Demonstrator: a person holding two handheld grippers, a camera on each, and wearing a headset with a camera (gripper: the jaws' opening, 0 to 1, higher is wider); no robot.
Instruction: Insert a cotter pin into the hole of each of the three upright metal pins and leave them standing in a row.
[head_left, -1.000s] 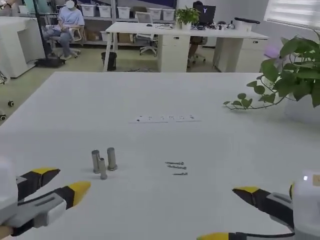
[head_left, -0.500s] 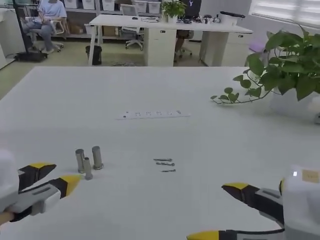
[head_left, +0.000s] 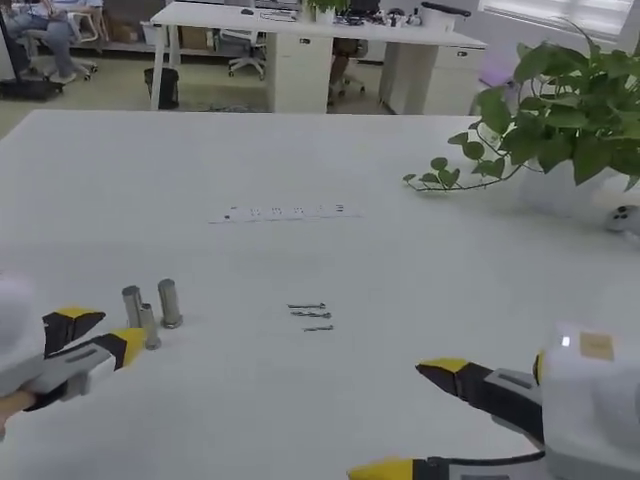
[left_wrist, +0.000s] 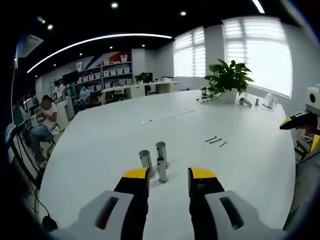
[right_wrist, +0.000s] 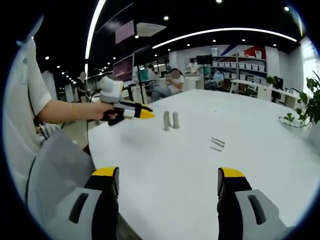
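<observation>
Cotter pins (head_left: 308, 316), all three, lie loose on the table (head_left: 420, 270), well apart from the three metal pins (head_left: 150, 310) standing clustered just ahead of my left gripper (head_left: 103, 332), which is partly spread and empty. My right gripper (head_left: 410, 420) gapes wide, empty. I judge every insertion remains.

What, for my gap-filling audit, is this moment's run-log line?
left tongs: open, empty, facing metal pins | right tongs: open, empty | cotter pins: loose on table, none inserted
</observation>
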